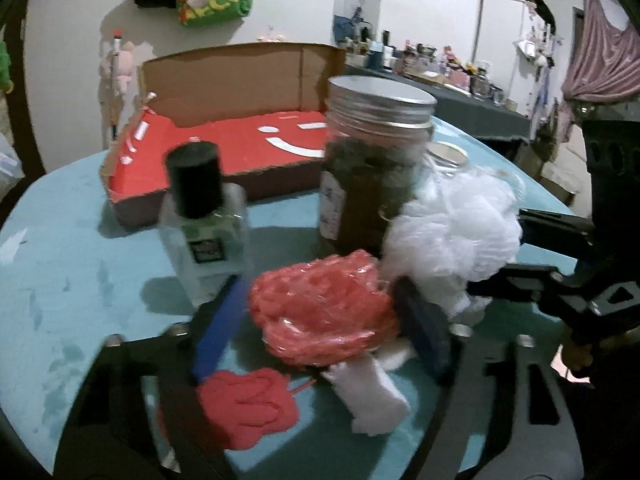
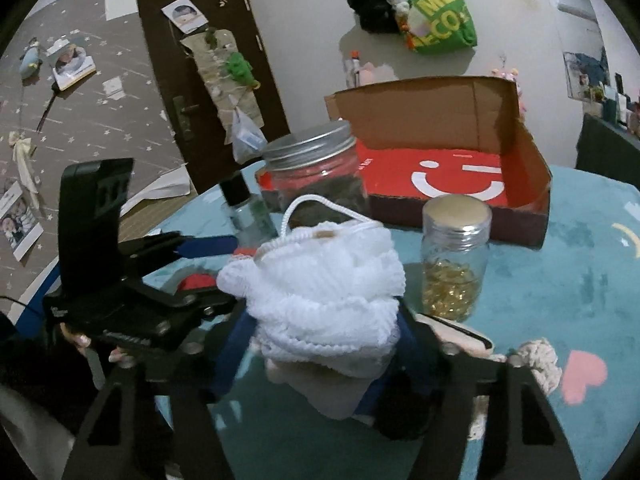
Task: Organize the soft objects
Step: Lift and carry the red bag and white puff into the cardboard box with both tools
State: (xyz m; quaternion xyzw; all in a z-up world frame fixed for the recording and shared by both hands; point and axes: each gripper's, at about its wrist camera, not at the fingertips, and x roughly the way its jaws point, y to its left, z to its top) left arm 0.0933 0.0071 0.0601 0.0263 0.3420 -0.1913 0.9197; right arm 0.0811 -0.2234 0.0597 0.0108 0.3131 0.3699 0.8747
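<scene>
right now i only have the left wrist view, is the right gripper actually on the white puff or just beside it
Observer: The right gripper is on it. Its blue fingers press the white mesh puff from both sides.
Operator: ok, whats in the small jar behind the puff, i only see its lid
Observer: The small jar holds golden capsules, filling only its lower part.
Operator: anything soft past that jar
Observer: Yes, a cream crocheted piece lies on the teal tabletop, nearer the camera than the jar and right of the gripper.
</scene>
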